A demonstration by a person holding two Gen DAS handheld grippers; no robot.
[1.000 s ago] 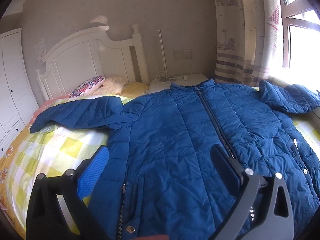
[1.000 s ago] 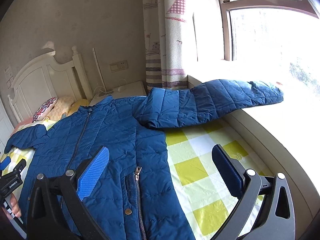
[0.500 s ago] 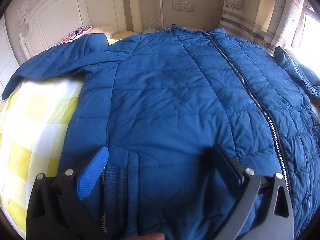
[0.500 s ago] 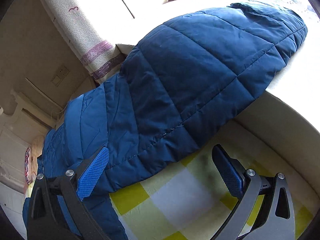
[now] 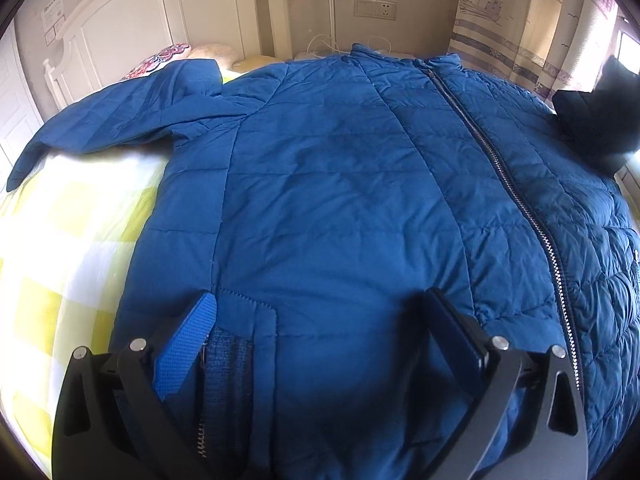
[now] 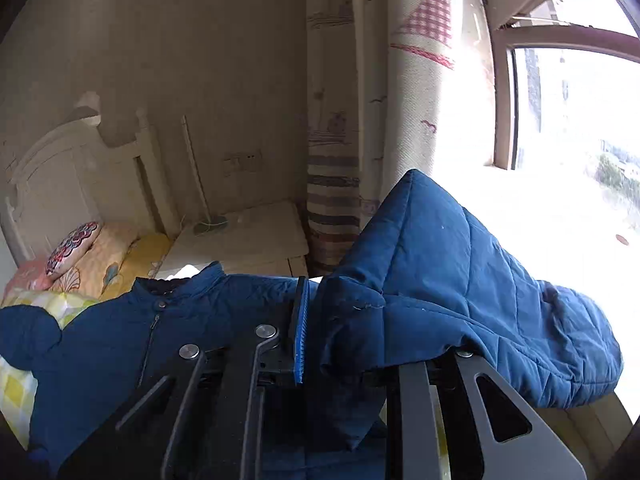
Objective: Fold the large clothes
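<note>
While unlabelled, jacket (image 5: 344,200) sleeve (image 6: 452,280) in right tongs (image 6: 320,320).

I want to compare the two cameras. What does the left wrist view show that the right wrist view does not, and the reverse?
Only the left wrist view: the open left claw over the jacket's front, the full zipper, the spread sleeve.
Only the right wrist view: the right claw shut on the other sleeve, lifted; the window.
Both: the blue jacket, headboard, curtain.
</note>
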